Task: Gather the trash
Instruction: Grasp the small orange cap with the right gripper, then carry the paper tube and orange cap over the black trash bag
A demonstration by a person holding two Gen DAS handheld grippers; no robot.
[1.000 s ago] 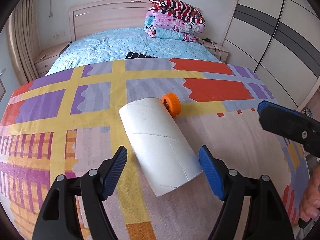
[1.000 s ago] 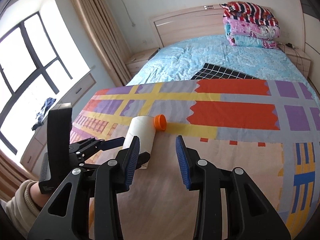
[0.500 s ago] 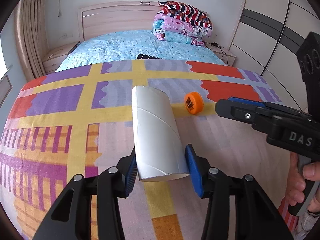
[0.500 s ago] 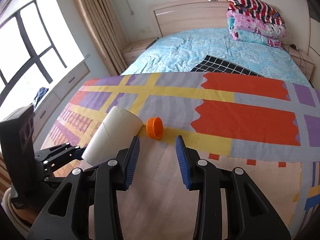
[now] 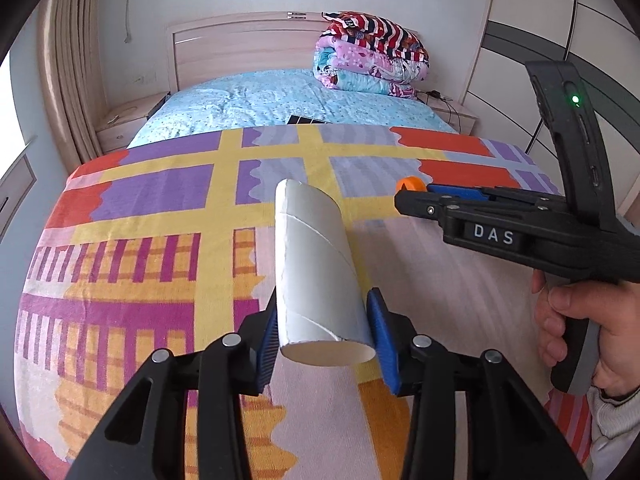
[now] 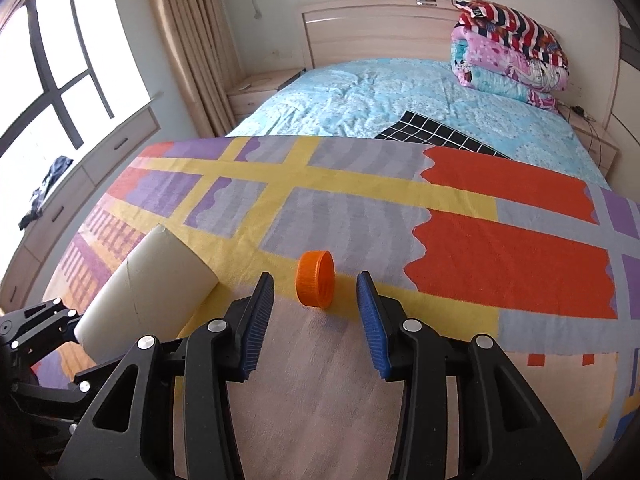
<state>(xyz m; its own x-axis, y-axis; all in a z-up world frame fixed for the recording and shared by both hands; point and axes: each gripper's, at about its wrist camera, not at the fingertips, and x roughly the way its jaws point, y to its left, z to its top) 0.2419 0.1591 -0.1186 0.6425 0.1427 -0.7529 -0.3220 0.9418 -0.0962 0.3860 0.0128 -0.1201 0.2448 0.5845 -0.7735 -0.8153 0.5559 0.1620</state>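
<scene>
Our left tongs (image 5: 326, 344) are closed on the white cardboard tube (image 5: 318, 268), the blue pads (image 5: 382, 344) pressing its near end from both sides. The tube points away from us, tilted up over the colourful patchwork blanket (image 5: 160, 240), its open near rim facing the left wrist camera. Whether its far end touches the blanket we cannot tell.

From the right wrist view the same tube (image 6: 148, 284) shows at the lower left, held in the left tongs (image 6: 60, 332), just beside the left finger of our right tongs (image 6: 316, 316).

Our right tongs stand open, gripping nothing. The gap between their blue pads (image 6: 370, 320) frames the orange bottle cap (image 6: 315, 284), which stands on its edge on the blanket (image 6: 480, 260), on a yellow stripe. The cap sits a little beyond the fingertips, apart from both pads. In the left wrist view only a sliver of the cap (image 5: 410, 183) shows behind the right tongs (image 5: 416, 200), which reach in from the right, held by our right hand (image 5: 580, 320). A green light glows on the upright black part of that device.

The blanket covers the foot of a bed with a light blue sheet (image 6: 380, 100). A black grid-patterned cloth (image 6: 444, 138) lies at the blanket's far edge, and folded quilts (image 6: 508, 52) are stacked by the wooden headboard (image 5: 240, 52). Curtains (image 6: 188, 40) hang beside a window (image 6: 52, 60) on the left.
</scene>
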